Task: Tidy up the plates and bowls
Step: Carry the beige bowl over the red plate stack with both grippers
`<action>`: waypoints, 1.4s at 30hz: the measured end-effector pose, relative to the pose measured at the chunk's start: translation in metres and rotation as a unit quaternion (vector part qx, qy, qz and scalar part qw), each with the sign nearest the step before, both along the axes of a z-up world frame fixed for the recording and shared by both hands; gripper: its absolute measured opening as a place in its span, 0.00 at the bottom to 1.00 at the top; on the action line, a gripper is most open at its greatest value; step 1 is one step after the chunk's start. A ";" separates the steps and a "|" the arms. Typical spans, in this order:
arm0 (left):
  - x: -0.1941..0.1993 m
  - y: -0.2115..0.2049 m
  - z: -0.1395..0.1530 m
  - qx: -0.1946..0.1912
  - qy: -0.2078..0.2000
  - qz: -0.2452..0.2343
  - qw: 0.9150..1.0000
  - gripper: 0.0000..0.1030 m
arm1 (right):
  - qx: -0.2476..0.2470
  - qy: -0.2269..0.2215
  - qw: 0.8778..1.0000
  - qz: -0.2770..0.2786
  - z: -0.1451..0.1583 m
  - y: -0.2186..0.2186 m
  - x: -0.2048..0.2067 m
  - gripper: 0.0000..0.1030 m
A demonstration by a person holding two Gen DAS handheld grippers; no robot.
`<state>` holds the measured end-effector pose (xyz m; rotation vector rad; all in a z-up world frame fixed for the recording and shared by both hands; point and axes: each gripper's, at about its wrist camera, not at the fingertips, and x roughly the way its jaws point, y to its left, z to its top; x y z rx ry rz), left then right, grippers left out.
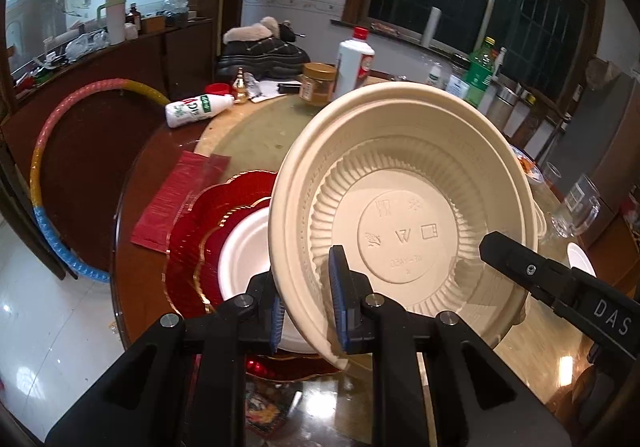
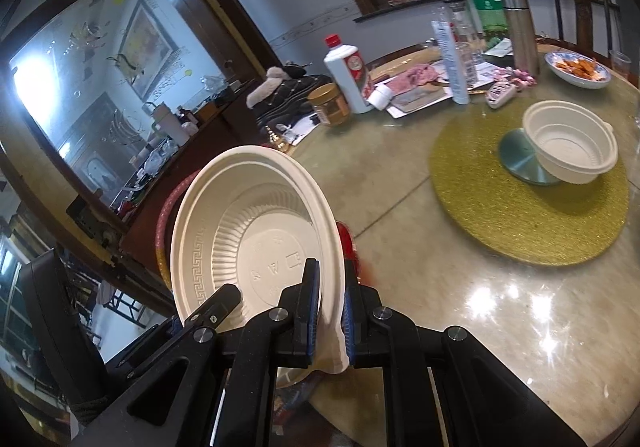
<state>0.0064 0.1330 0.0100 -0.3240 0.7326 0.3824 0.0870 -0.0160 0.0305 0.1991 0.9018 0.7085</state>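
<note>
Blue-padded fingers of the left hand-held gripper pinch the near rim of a cream, ribbed disposable bowl, tilted and lifted above the surface. Closed on the opposite rim, the right hand-held gripper shares the load. Below sits a white plate on a red scalloped plate at the near edge. Another cream bowl rests on the gold round mat.

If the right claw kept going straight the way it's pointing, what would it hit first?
Likely the bare tabletop, judging loosely. The right claw grips a cream bowl by its rim; the second bowl on the gold mat sits off to the right.
</note>
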 end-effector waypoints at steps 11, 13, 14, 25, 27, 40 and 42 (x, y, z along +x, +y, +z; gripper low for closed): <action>-0.001 0.015 -0.013 -0.006 0.019 0.013 1.000 0.17 | -0.008 0.024 1.000 0.017 -0.017 0.020 0.007 0.10; -0.001 0.017 -0.012 -0.007 0.018 0.015 1.000 0.17 | -0.010 0.025 0.999 0.019 -0.017 0.022 0.007 0.10; -0.002 0.017 -0.011 -0.006 0.017 0.015 1.000 0.17 | -0.010 0.024 0.999 0.019 -0.016 0.023 0.007 0.10; 0.001 0.030 -0.007 -0.007 0.024 0.020 0.999 0.17 | -0.005 0.033 0.999 0.031 -0.015 0.036 0.013 0.10; 0.003 0.031 -0.010 -0.007 0.033 0.019 0.999 0.17 | -0.007 0.038 0.999 0.033 -0.018 0.039 0.015 0.10; 0.005 0.035 -0.027 -0.015 0.059 0.023 0.998 0.17 | -0.016 0.073 0.996 0.046 -0.045 0.047 0.027 0.10; 0.003 0.037 -0.026 -0.014 0.057 0.027 0.998 0.17 | -0.020 0.071 0.996 0.049 -0.044 0.050 0.026 0.11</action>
